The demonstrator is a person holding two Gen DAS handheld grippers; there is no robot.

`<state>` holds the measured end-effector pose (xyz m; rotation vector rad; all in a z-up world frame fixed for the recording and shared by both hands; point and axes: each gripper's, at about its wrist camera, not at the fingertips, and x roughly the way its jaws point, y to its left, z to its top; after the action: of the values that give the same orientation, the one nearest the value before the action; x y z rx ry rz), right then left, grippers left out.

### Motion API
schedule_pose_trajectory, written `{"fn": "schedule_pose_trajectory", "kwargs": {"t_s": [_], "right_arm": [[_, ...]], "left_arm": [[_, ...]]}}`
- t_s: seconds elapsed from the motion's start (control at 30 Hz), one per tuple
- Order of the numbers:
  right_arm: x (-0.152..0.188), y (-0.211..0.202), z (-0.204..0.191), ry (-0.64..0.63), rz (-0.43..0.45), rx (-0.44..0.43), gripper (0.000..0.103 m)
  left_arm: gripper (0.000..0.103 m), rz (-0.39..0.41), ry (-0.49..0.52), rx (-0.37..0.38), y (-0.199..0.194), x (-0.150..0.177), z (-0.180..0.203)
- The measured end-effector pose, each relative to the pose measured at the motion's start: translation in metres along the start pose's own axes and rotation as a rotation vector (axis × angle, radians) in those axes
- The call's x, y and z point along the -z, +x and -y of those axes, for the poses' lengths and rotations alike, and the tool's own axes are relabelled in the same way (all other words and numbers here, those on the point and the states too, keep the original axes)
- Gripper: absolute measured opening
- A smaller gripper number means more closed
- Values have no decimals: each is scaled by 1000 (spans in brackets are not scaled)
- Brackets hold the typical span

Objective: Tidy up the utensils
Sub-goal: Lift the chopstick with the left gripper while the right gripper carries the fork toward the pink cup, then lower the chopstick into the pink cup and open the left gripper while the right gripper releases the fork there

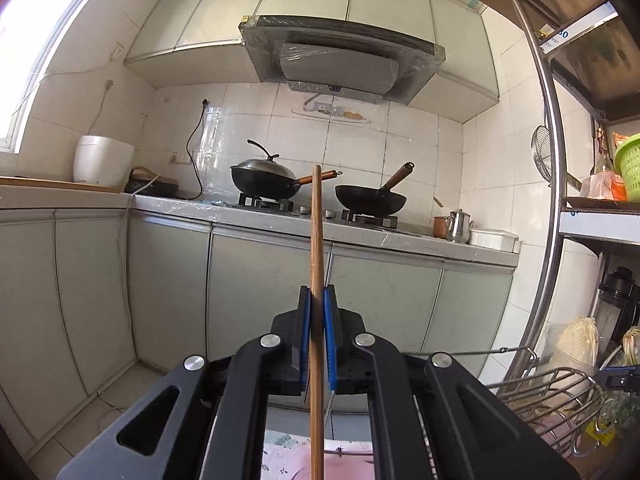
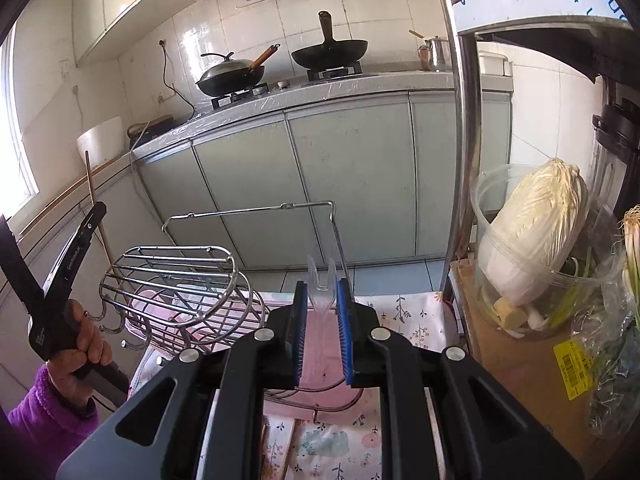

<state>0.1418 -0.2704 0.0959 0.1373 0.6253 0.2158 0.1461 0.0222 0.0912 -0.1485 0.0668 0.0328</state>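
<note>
Left gripper (image 1: 319, 312) clamps 1 round wooden chopstick (image 1: 316, 248) (upright); right gripper (image 2: 323, 300) pinches clear plastic fork (image 2: 321, 280).

Two woks (image 1: 266, 184) (image 1: 370, 199) on the stove — one wooden stick (image 1: 316, 264), one wire rack (image 2: 180, 292), one cabbage (image 2: 532, 232).
</note>
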Motion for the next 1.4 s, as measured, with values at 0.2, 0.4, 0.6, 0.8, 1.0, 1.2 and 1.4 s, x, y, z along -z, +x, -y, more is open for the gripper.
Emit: {"fn": "schedule_pose_trajectory", "kwargs": {"t_s": [0.2,0.4,0.6,0.8,1.0,1.2,1.4], "right_arm": [[4,0,-3,8,-16,-2,15],[11,0,-4,9,-35,11,15],[17,-2,-1,20,-43,29,15],[19,0,1,27,-80,39,16],[24,-7,4,45,-85,29,42],[28,-20,0,31,-74,30,48],[39,-40,-6,0,-36,45,50]], "left_arm": [[6,-82,7,36,-7,19,-2],[6,-215,-19,63,-4,35,-11],[7,-295,-43,64,-4,43,-20],[28,-345,-40,79,-7,44,-22],[45,-351,-14,103,-20,37,-20],[46,-361,3,120,-35,31,-20],[46,-371,-3,140,-59,27,-22]]}}
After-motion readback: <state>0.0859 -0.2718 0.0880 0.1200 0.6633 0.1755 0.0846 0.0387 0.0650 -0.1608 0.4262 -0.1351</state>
